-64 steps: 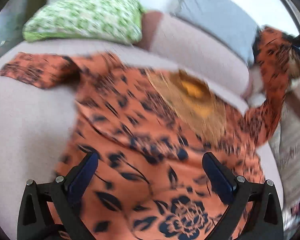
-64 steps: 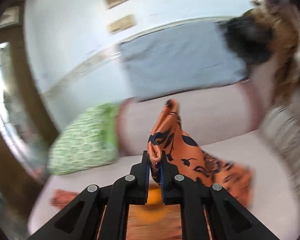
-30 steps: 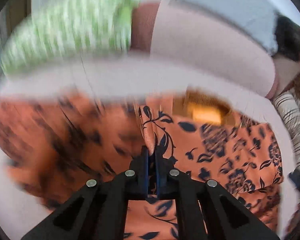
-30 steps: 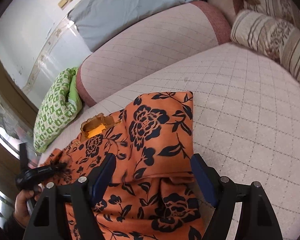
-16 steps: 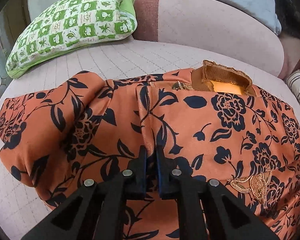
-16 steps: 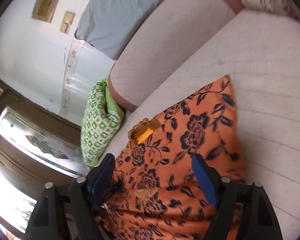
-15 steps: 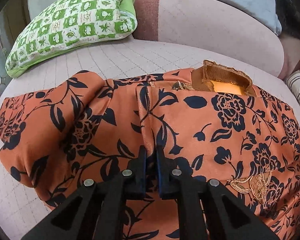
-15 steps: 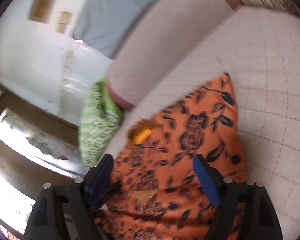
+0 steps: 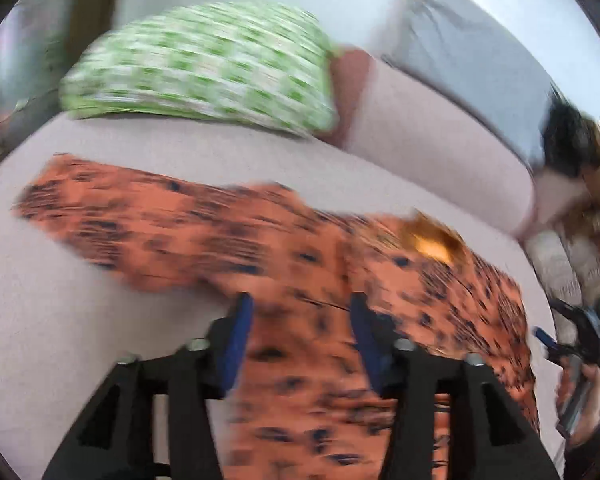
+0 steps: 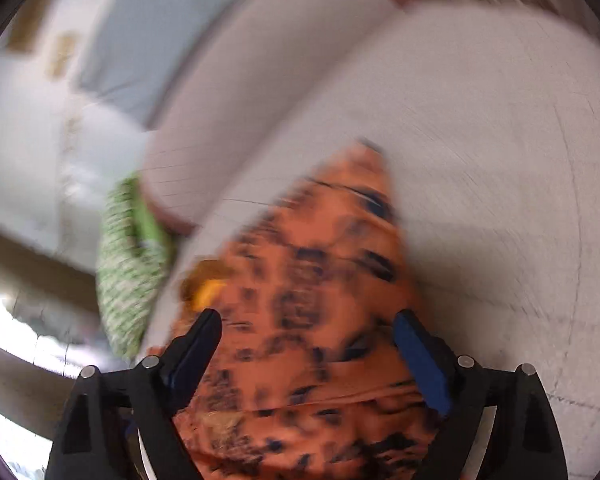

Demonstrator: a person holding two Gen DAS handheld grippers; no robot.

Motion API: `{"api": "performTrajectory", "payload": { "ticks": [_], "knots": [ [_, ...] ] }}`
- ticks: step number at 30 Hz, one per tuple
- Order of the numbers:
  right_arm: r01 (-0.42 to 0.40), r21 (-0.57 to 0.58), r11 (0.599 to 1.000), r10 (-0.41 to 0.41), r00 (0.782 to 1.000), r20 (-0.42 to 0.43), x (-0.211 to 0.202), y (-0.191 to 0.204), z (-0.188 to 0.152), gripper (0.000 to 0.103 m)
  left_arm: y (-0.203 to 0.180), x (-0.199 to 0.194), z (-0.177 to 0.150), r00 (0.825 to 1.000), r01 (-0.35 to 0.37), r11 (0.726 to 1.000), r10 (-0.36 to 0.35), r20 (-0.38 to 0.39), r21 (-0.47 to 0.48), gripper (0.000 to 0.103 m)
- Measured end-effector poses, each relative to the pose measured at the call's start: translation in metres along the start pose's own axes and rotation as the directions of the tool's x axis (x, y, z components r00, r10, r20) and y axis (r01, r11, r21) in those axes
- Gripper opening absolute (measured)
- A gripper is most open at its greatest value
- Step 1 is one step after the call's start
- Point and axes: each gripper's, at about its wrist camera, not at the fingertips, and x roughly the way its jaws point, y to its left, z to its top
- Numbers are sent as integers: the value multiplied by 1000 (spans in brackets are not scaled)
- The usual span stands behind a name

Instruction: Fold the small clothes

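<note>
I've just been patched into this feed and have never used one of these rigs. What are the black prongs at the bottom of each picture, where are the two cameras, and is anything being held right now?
There is no robot arm here. A person holds a two-finger tool in each hand, and a wide-angle camera on each tool looks forward along its fingers. The black prongs with blue pads are those fingers.

One picture is from the left gripper, the other from the right gripper. Both are blurred.

Below them an orange floral garment lies spread on a pale quilted sofa seat, its golden collar towards the backrest. A green checked cushion sits at the far end. At the left view's right edge you can see the person's hand with the other tool.

Nothing is held. The left jaws have just been opening and stand apart above the cloth; the right jaws are wide open too.
</note>
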Motion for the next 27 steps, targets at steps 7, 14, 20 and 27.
{"api": "performTrajectory", "payload": {
  "ticks": [7, 14, 20, 27],
  "knots": [
    [128, 14, 992, -127, 990, -67, 51, -21, 12, 91, 162, 9, 21, 998, -39, 882, 61, 31, -469, 61],
    [107, -203, 973, -119, 992, -46, 12, 27, -36, 91, 242, 44, 46, 999, 7, 766, 22, 37, -643, 60],
    [108, -170, 980, -116, 993, -37, -7, 20, -52, 91, 241, 50, 50, 998, -29, 743, 55, 18, -669, 61],
    [119, -183, 976, -124, 992, -20, -10, 23, -56, 91, 241, 65, 63, 982, -184, 736, 161, -95, -651, 3]
  ]
}}
